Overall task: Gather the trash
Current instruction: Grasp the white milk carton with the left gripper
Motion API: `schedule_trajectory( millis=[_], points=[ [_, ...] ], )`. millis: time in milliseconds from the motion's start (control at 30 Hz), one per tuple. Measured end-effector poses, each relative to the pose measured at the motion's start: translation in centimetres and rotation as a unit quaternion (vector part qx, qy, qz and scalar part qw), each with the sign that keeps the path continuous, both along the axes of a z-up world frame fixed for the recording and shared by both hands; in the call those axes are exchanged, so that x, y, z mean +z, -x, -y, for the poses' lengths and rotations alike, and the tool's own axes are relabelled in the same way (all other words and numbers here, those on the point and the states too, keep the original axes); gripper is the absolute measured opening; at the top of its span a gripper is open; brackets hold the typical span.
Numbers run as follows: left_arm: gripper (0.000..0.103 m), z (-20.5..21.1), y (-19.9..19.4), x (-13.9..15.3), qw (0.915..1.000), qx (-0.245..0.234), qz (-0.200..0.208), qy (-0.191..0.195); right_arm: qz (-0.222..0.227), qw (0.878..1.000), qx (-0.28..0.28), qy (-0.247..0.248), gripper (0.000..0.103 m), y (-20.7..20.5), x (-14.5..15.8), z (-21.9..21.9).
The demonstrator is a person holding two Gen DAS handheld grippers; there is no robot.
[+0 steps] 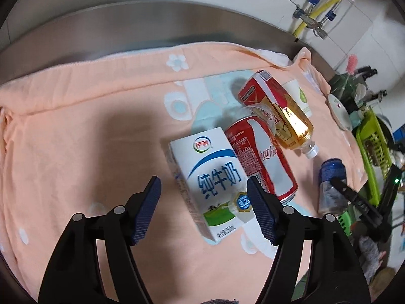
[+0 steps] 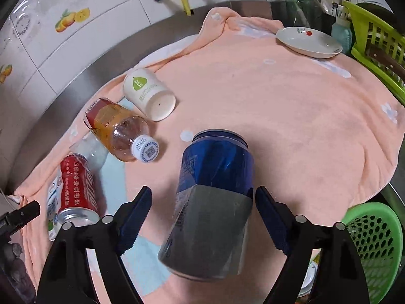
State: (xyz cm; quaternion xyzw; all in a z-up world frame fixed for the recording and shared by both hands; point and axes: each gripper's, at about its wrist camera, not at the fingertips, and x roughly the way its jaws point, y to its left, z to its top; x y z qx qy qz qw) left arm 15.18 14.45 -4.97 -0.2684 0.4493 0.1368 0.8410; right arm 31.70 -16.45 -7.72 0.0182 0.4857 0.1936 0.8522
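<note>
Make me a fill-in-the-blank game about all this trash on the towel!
1. The milk carton lies right beside the red ____ can.
2. Between the right tool's open fingers is a can coloured ____.
3. The cap on the tea bottle is ____.
4. The paper cup lies on its ____.

Missing words: cola; blue; white; side

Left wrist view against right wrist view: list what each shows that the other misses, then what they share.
Only the left wrist view shows the milk carton's front, between the open left gripper's fingers. Only the right wrist view shows the orange-print wall tiles and the round green basket. Both share the peach towel, red cola can, tea bottle, paper cup, plate and blue can, which stands between the open right gripper's fingers.
</note>
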Motion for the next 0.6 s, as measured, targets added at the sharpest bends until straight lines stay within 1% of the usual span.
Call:
schedule_trajectory(
  millis=[67, 133, 200, 233, 300, 367, 600],
  points=[
    [0.072, 0.1, -0.3, -0.2, 1.0, 0.005, -0.002, 0.003, -0.005, 1.0, 0.005, 0.003, 0.078, -0.3, -0.3, -0.3],
    [0.073, 0.1, -0.8, -0.5, 0.9999, 0.007, -0.008, 0.012, -0.005, 1.0, 0.01, 0.012, 0.075, -0.4, -0.5, -0.8],
    [0.073, 0.1, -1.4, -0.9, 0.9996, 0.01, -0.013, 0.024, -0.01, 1.0, 0.014, 0.014, 0.074, -0.6, -0.8, -1.1],
    [0.073, 0.2, -1.6, -1.0, 0.9995, 0.012, -0.014, 0.026, -0.011, 1.0, 0.014, 0.014, 0.071, -0.6, -0.9, -1.1],
    [0.073, 0.2, -2.0, -1.2, 0.9994, 0.019, -0.017, 0.024, -0.014, 1.0, 0.012, 0.019, 0.069, -0.8, -1.1, -1.2],
    [0.073, 0.2, -2.5, -1.6, 0.9991, 0.025, -0.023, 0.026, -0.019, 1.0, 0.013, 0.018, 0.064, -0.9, -1.4, -1.2],
    [0.073, -0.4, -3.3, -2.8, 0.9973, 0.046, -0.041, 0.038, -0.011, 1.0, 0.02, 0.019, 0.062, -0.7, -1.5, -1.0]
  ],
)
